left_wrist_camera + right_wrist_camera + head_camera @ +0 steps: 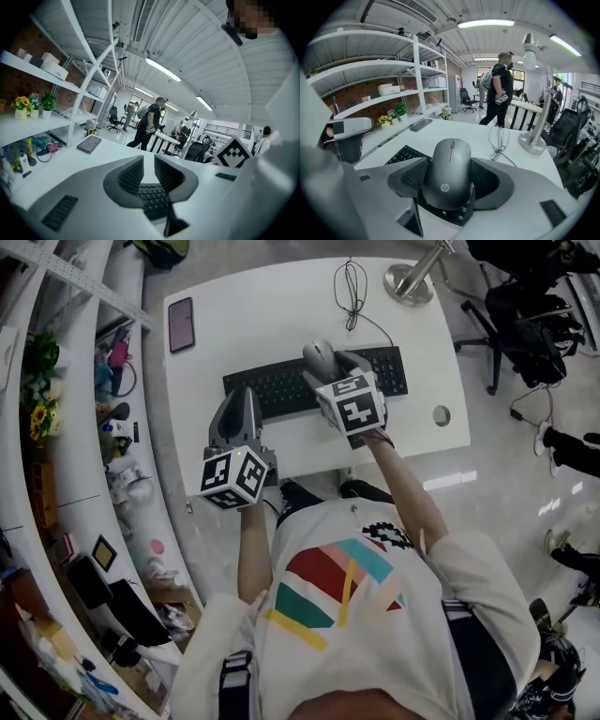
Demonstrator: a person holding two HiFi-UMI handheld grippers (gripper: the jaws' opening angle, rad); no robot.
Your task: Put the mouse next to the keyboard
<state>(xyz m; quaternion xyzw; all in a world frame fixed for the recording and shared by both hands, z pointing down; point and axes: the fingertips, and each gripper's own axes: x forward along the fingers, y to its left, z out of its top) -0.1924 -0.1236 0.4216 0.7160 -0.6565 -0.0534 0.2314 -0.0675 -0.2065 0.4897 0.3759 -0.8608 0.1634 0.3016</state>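
Right tongs [326,365] pinching the mouse [451,164] by its sides, over the right half of the keyboard [281,388]. Left tongs [149,171] spread, empty, at the near edge of the table [281,296]. Carry the mouse clear of the keys toward the right edge, set it flat on bare table, then release.

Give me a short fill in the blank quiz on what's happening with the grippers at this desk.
1. The right gripper is shut on the grey ____.
2. Directly beneath that gripper's jaws lies the black ____.
3. Between its jaws, the left gripper holds ____.
4. The phone lies flat on the white ____.

Missing words: mouse; keyboard; nothing; table.
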